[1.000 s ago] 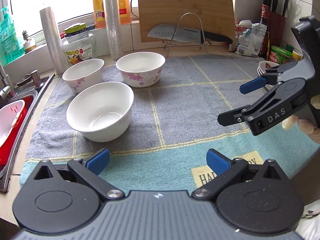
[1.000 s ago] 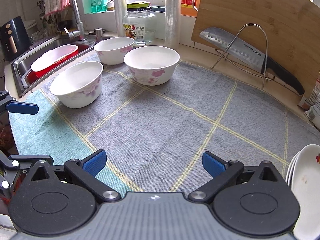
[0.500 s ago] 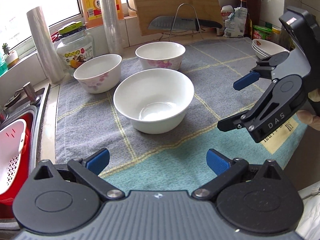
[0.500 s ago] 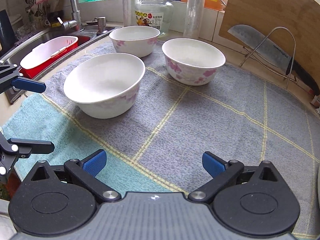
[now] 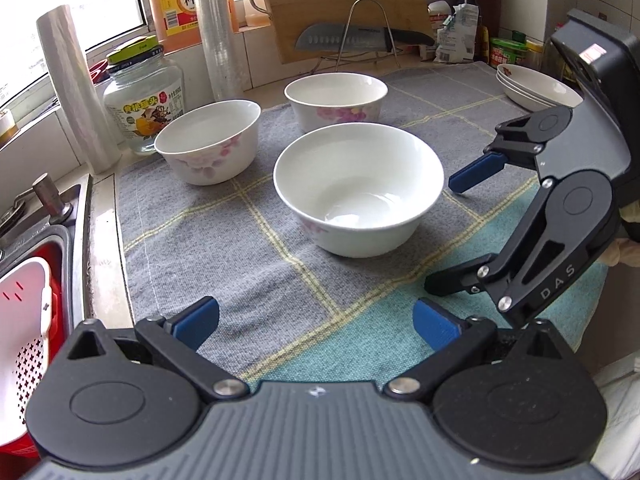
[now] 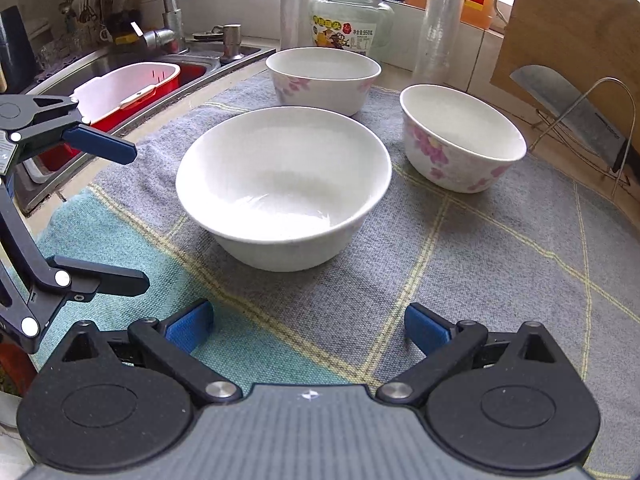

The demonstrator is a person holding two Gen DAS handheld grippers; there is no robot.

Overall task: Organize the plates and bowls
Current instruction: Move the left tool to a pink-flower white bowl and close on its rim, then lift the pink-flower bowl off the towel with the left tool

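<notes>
- No bowl has been picked up yet, so I think this is the reach-in step, just ahead of the first grab.
- The left hand-held gripper (image 5: pixel 316 322) is spread wide with nothing in it. The right hand-held gripper (image 6: pixel 308 322) is spread wide too, and holds nothing.
- The near bowl (image 6: pixel 283 186) sits on the grey towel (image 6: pixel 500 264) on the counter, right in front of both. It is near them but not touching.
- Seen from the left camera, the right hand-held gripper is just to the right of that bowl's rim.
- Two flowered bowls stand farther back: the far left bowl (image 6: pixel 323 78) and the far right bowl (image 6: pixel 460 140).
- A stack of plates (image 5: pixel 536 90) waits at the far right, well apart from the bowls.
- Next, I think one hand-held gripper must slide a finger over the near bowl's rim, pinch the wall, and lift it gently into another bowl.
</notes>
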